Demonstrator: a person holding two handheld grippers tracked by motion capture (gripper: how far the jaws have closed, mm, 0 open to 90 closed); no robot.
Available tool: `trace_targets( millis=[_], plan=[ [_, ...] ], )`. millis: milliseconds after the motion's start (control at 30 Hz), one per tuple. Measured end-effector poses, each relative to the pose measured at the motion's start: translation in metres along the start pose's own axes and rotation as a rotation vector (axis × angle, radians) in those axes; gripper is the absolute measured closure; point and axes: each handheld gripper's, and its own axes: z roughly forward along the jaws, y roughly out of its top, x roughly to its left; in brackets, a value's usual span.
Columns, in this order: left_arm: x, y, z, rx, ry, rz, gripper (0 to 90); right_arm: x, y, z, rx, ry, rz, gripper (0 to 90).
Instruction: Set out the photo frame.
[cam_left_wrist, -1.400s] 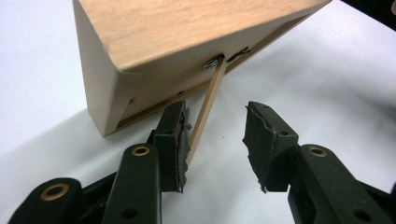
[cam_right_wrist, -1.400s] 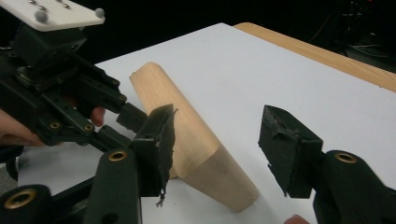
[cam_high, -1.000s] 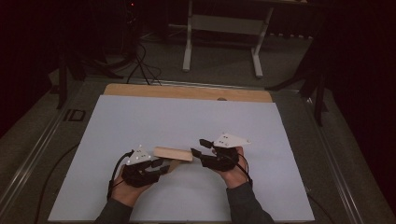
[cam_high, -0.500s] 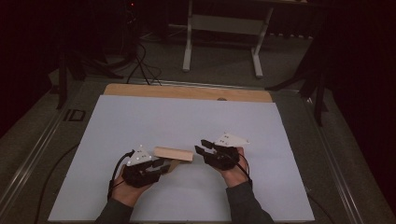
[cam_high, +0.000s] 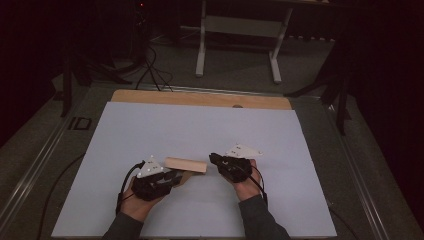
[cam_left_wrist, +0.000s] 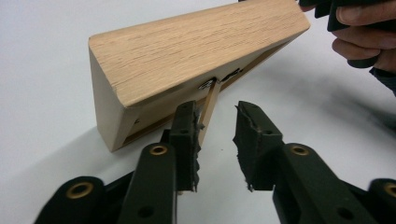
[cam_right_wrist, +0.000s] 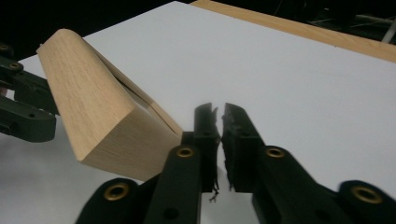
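The wooden block (cam_high: 186, 164) lies on the white sheet (cam_high: 200, 125) that covers the worktop, nearer the front edge than the back and slightly left of the middle, between the two grippers. In the left gripper view it is tilted up, showing a hollow underside with a thin wooden strut (cam_left_wrist: 208, 108) and small metal fittings; no writing or brand can be read on it.

The left gripper (cam_left_wrist: 216, 140) sits at the block's left end with its jaws part-way spread. They have just been closing, and the strut stands just beside the left-hand jaw; whether it touches the pad is hard to make out.

The right gripper (cam_right_wrist: 219, 140) is just beside the block's right end. Its jaws have just been closing and now stand almost pressed together, with nothing between them.

Beyond the sheet a strip of bare wood (cam_high: 200, 99) runs along the back edge. The surroundings are dark and hard to read.
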Motion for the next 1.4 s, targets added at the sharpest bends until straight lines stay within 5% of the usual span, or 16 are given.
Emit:
trace_targets(
  millis=[433,1400],
  plan=[
    [0.007,0.0,0.005,0.013,0.043,-0.004,89.2,0.003,-0.001,0.008,-0.01,0.028,0.019,89.2],
    [0.011,0.001,0.013,0.023,0.071,-0.013,89.6,0.004,-0.004,0.01,-0.002,0.073,0.045,88.8]
  ],
)
